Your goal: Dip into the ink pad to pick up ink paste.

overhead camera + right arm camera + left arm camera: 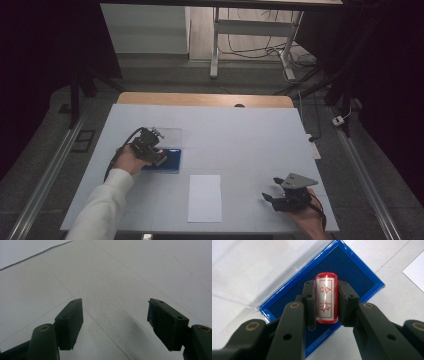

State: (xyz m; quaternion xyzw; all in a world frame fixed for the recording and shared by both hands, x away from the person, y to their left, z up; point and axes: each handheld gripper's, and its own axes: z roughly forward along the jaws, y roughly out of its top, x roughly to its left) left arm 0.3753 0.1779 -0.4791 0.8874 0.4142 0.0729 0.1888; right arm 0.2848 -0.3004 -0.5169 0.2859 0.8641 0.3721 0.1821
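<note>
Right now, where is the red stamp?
The red stamp is clamped in the left gripper, held just over the blue ink pad at the table's left side, left of the white paper sheet.

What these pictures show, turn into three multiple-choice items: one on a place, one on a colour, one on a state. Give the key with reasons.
1. Where is the red seal stamp?
A. lying flat on the bare table
B. between the jaws of the left gripper, over the ink pad
C. on the floor

2. What colour is the ink pad?
A. green
B. black
C. blue

3. How does the right gripper stand?
A. open, nothing between its jaws
B. shut on a pen
C. shut on a cloth

Key:
1 B, since the left gripper view shows both pads pressed on the stamp's sides with the pad behind it.
2 C, since the felt and its frame are both blue.
3 A, since the right gripper view shows the jaws wide apart over the bare table.
</note>
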